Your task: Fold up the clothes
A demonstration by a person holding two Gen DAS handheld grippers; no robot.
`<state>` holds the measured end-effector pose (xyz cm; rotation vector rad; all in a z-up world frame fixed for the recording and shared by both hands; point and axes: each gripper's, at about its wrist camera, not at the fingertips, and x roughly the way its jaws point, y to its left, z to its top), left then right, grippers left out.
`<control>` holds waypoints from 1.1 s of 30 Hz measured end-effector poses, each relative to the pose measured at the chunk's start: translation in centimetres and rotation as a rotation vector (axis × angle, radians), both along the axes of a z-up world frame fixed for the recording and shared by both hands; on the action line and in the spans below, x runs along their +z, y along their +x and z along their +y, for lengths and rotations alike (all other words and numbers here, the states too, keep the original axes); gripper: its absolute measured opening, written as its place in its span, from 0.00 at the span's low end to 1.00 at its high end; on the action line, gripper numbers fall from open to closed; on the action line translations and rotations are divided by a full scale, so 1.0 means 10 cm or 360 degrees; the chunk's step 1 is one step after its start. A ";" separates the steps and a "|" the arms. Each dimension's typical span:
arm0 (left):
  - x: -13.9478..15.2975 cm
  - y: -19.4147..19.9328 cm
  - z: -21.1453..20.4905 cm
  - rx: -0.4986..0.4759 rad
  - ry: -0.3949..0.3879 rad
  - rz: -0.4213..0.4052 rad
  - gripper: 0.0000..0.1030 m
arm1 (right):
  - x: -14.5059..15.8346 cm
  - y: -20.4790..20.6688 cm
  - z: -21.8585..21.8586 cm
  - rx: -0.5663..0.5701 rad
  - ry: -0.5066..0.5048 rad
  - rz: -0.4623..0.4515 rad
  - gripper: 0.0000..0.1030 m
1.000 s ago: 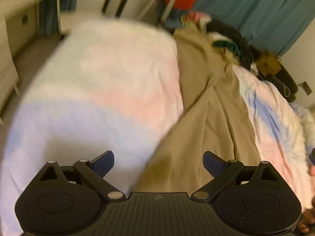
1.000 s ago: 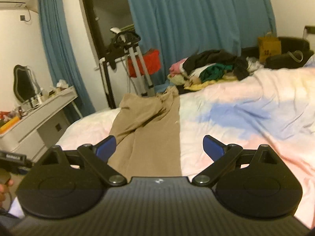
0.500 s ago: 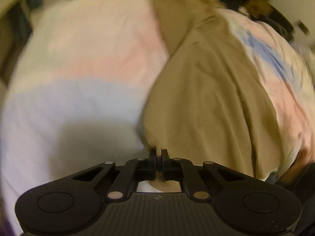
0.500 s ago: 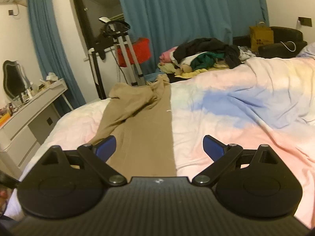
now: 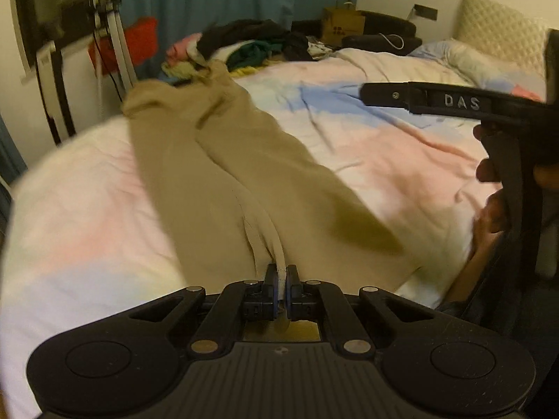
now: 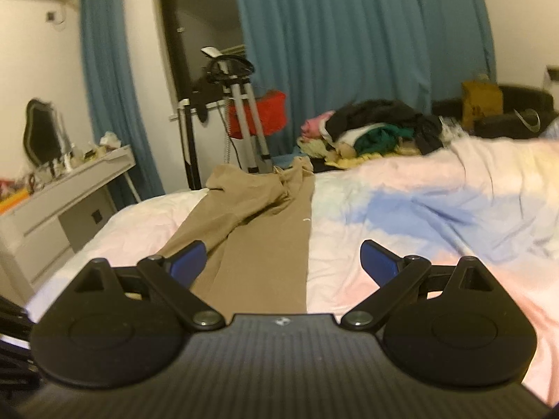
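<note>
Khaki trousers [image 5: 223, 174] lie stretched lengthwise across your pastel duvet [image 5: 384, 146], reaching toward the heap of clothes [image 6: 377, 129] at the far edge of the bed. Your left gripper [image 5: 279, 279] has its fingers pinched tight on a fold of the trousers' near end, lifting it slightly off the duvet. Your right gripper [image 6: 283, 262] hangs above the same garment with its blue-padded fingers [image 6: 188, 262] spread wide, holding nothing.
</note>
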<state>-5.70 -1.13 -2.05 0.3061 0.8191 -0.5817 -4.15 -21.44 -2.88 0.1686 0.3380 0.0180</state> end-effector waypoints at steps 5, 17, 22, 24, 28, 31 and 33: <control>-0.46 0.12 -0.18 -0.0014 -0.0007 0.0181 0.05 | 0.01 -0.06 0.13 0.0042 -0.0169 -0.0071 0.94; -0.57 0.55 0.78 0.0380 -0.0697 0.0653 0.69 | -0.35 0.13 -0.21 0.0075 0.0438 0.0378 0.93; -0.80 0.78 1.19 0.0776 -0.0883 0.0835 0.72 | -0.70 0.30 -0.40 -0.0003 0.0773 0.0749 0.78; -0.84 0.81 1.23 0.0820 -0.0878 0.0862 0.72 | -0.84 0.37 -0.47 -0.0035 0.0907 0.0897 0.78; -0.87 0.85 1.23 0.0810 -0.0834 0.0894 0.72 | -0.99 0.41 -0.47 -0.0054 0.1000 0.1033 0.71; -0.91 0.86 1.21 0.0780 -0.0808 0.0950 0.71 | -1.08 0.42 -0.48 -0.0047 0.1086 0.1115 0.68; -0.95 0.83 1.17 0.0735 -0.0812 0.1020 0.70 | -1.12 0.39 -0.50 0.0000 0.1187 0.1139 0.67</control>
